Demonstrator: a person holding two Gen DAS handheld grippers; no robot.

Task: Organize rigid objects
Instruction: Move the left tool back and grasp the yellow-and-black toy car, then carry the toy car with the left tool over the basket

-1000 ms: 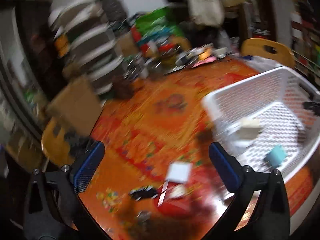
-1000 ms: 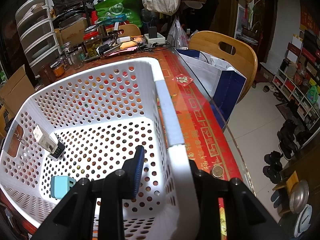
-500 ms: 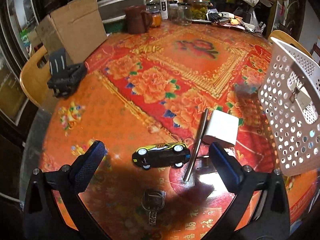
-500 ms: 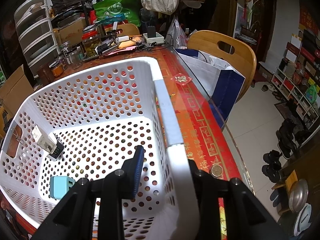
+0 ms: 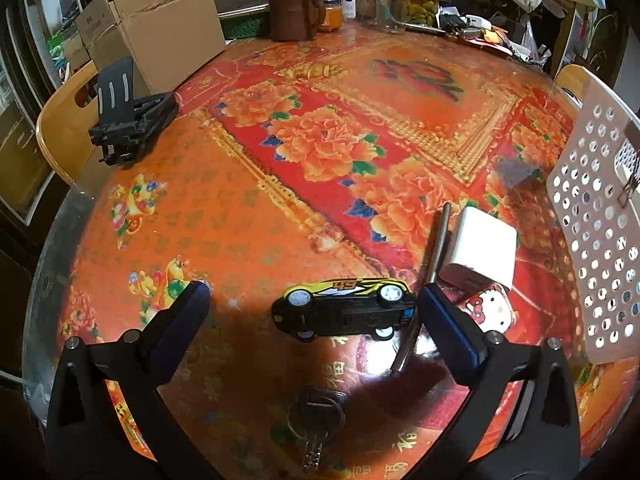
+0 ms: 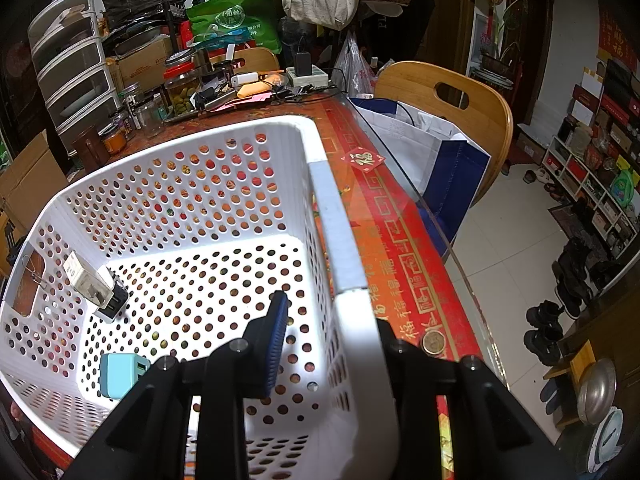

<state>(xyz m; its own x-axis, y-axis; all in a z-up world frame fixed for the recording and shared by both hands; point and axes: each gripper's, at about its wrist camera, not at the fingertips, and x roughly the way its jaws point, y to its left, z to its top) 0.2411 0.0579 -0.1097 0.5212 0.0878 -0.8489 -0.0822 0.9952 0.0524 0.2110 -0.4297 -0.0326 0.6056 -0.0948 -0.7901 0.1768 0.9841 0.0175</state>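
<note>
The left gripper point(image 5: 312, 300) hangs low over the table point(image 5: 248, 208) with its jaws wide — between them lies a black-and-yellow toy car point(image 5: 344, 310), tipped on its side with its wheels toward the camera; neither pad presses on it. A metal pen point(image 5: 434, 248) lies just beside the car's right end, touching a white charger block point(image 5: 482, 246). A key point(image 5: 316, 420) rests nearer the camera, and a black stand point(image 5: 128, 120) sits well apart at the far left.

The right gripper point(image 6: 332, 328) has its jaws narrow, clamped on the white basket's point(image 6: 344, 248) rim — one finger inside, the other outside. In the basket lie a white plug adapter point(image 6: 94, 286) and a light-blue charger point(image 6: 120, 374), well apart. A coin point(image 6: 434, 342) sits on the table just outside the basket.
</note>
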